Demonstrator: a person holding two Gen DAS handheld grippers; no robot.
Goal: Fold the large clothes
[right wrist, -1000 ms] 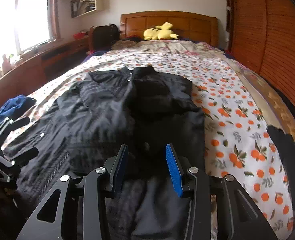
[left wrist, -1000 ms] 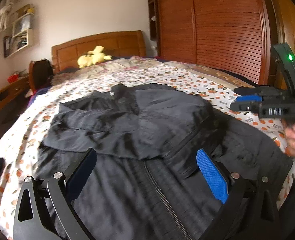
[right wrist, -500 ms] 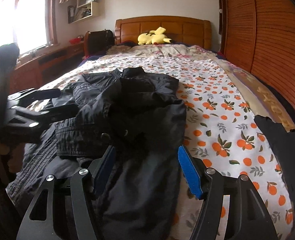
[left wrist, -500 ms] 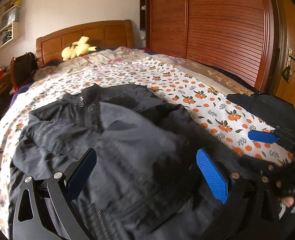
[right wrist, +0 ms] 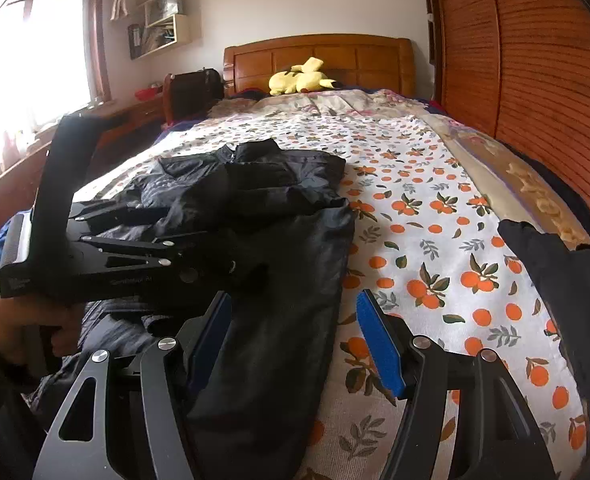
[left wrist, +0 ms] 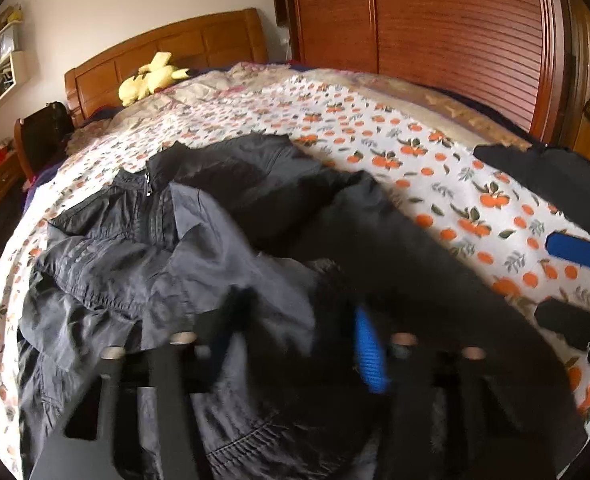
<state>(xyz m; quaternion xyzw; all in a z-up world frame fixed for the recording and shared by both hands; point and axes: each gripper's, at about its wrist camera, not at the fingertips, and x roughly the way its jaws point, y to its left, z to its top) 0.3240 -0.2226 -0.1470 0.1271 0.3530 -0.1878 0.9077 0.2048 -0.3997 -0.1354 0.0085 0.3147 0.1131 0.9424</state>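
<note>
**Black jacket part-folded on the orange-print bed**

The black jacket (right wrist: 255, 216) lies lengthwise on the bedspread (right wrist: 427, 216), its collar toward the headboard (right wrist: 319, 60) and its hem at the near end of the bed. The cloth is thin, matte and crinkled. The upper part is bunched, with a sleeve thrown across the chest; a smooth dark panel runs straight down the side nearer the wardrobe (right wrist: 535, 80). A zip pull shows at the collar.

The left gripper (left wrist: 295, 340) is blurred, low over the jacket's middle; its fingers look partly closed, with dark cloth between them, but a grip cannot be confirmed. The right gripper (right wrist: 295, 340) stands wide apart over the jacket's hem edge, holding nothing.

A yellow plush toy (right wrist: 301, 78) rests against the headboard.
</note>
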